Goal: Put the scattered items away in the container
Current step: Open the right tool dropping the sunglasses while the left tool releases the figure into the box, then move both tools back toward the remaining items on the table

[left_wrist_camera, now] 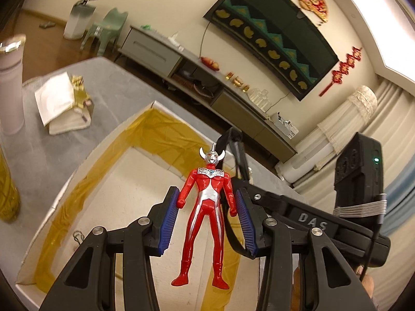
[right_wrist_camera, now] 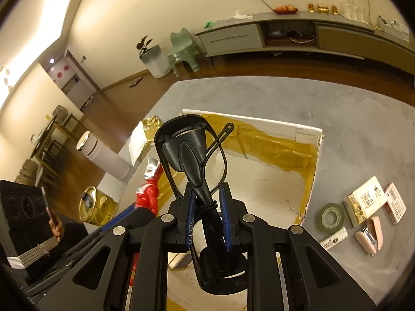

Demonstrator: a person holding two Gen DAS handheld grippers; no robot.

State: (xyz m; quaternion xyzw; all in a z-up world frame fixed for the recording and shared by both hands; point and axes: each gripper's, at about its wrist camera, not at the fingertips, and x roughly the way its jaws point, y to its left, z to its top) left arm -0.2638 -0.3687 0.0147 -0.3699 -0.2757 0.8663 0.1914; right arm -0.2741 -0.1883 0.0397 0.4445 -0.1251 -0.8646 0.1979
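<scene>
A red and silver toy figure [left_wrist_camera: 207,207] hangs upright between the blue pads of my left gripper [left_wrist_camera: 206,190], which is shut on its fists. It hovers over a white cardboard box [left_wrist_camera: 155,102] lined with gold film. In the right wrist view the toy figure [right_wrist_camera: 149,194] shows at the left wall of the box [right_wrist_camera: 259,120]. My right gripper [right_wrist_camera: 207,185] is shut on folded black glasses [right_wrist_camera: 192,140], held above the box floor. The box floor itself looks bare cream.
On the grey table right of the box lie a green tape roll [right_wrist_camera: 330,217], a pink stapler [right_wrist_camera: 369,235], a cream packet [right_wrist_camera: 364,200] and a red-white carton [right_wrist_camera: 395,203]. Left of it are a white cylinder [right_wrist_camera: 103,155], a gold tin [right_wrist_camera: 93,208] and a white-gold bag [left_wrist_camera: 62,101].
</scene>
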